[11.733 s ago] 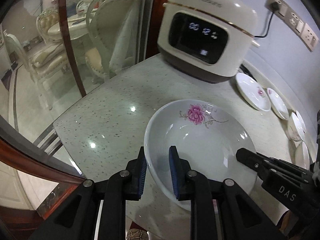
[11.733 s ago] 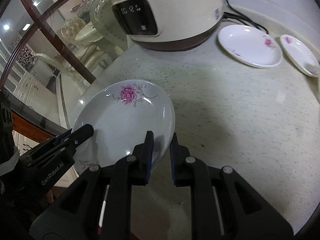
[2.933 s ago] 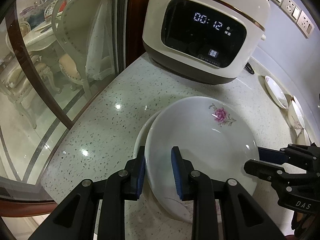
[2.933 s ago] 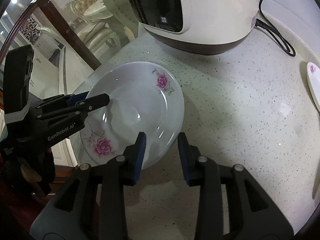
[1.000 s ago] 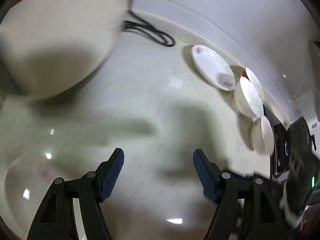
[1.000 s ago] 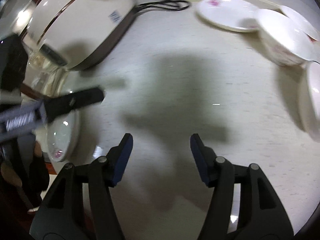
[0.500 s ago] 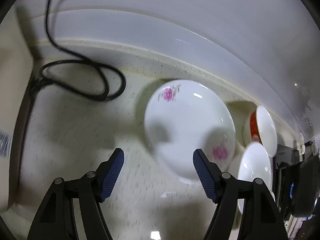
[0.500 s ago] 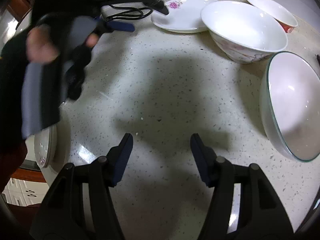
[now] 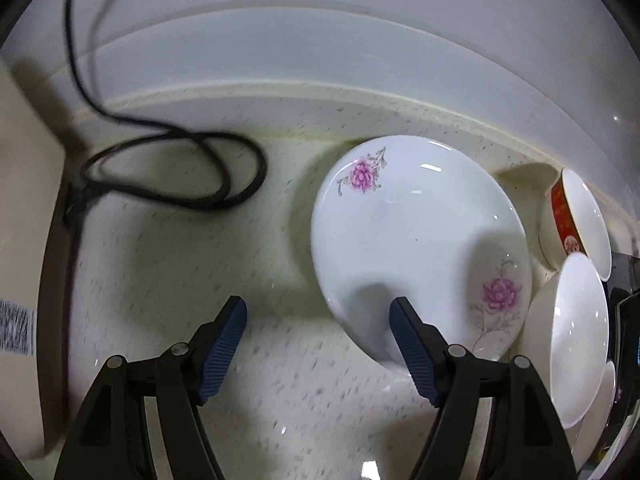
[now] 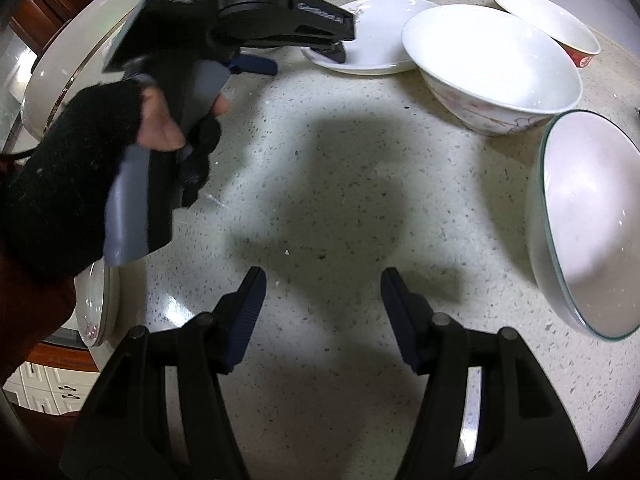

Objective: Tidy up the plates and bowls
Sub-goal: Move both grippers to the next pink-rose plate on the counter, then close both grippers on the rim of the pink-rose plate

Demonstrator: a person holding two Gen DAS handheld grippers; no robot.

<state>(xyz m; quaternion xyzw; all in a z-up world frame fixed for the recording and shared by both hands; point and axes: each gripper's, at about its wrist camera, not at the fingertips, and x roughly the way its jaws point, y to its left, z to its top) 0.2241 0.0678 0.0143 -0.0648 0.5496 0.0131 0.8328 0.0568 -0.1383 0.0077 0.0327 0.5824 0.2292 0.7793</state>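
A white plate with pink flowers point(image 9: 416, 248) lies on the counter by the back wall; it also shows in the right wrist view point(image 10: 380, 40). My left gripper point(image 9: 318, 332) is open and empty, its right finger over the plate's near edge; in the right wrist view it point(image 10: 308, 52) hovers at the plate. My right gripper point(image 10: 322, 316) is open and empty above bare counter. A white bowl point(image 10: 496, 68) and a red-sided bowl point(image 10: 552, 20) stand right of the plate. Stacked plates point(image 10: 96, 300) sit at the counter's left edge.
A glass-rimmed bowl point(image 10: 588, 220) stands at the right. The rice cooker point(image 10: 68, 52) is at the back left, its black cord point(image 9: 168, 168) looped on the counter beside the plate. The white bowl point(image 9: 576, 336) and red-sided bowl point(image 9: 576, 220) crowd the plate's right side.
Both grippers let go of the stacked plates and swung right. My left gripper has closed in on the flowered plate by the wall. My right gripper stays open, nearly still.
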